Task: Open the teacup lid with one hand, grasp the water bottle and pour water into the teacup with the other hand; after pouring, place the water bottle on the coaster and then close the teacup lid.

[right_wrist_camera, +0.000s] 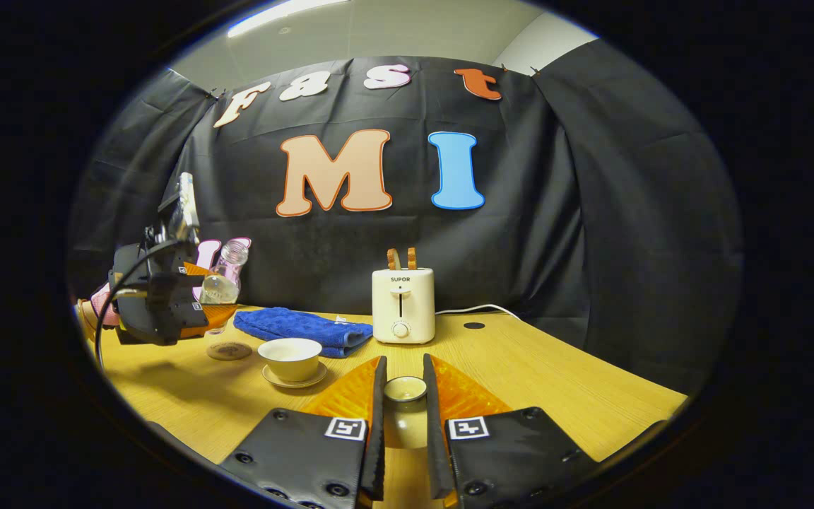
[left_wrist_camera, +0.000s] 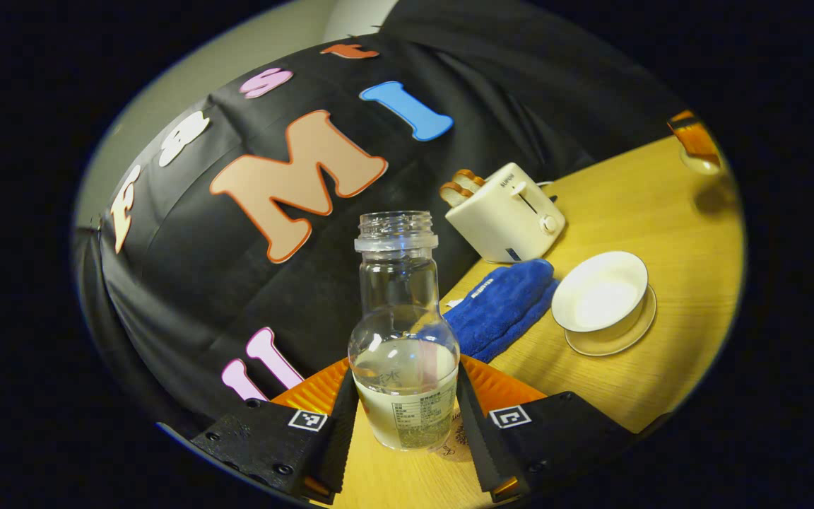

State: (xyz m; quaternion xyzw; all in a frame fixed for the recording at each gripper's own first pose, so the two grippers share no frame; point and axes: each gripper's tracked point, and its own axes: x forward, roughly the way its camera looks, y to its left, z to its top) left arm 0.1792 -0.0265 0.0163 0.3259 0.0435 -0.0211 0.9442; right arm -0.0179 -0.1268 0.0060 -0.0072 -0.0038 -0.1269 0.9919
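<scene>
Right up front, the left gripper [left_wrist_camera: 407, 424] has both fingers clamped on the water bottle [left_wrist_camera: 403, 353], cap off, partly filled, raised over the table [left_wrist_camera: 661, 212]. The teacup [left_wrist_camera: 600, 291] sits open on its saucer [left_wrist_camera: 612, 339], off to the bottle's right, just beside the blue cloth [left_wrist_camera: 502, 304]; the toaster [left_wrist_camera: 509, 212] stands behind the cloth. Over in the right gripper view, the right gripper [right_wrist_camera: 404, 417] pinches the teacup lid [right_wrist_camera: 405, 390] between narrow jaws, nearer the camera than the teacup [right_wrist_camera: 290, 357]. The coaster [right_wrist_camera: 229, 350] lies left of the teacup.
</scene>
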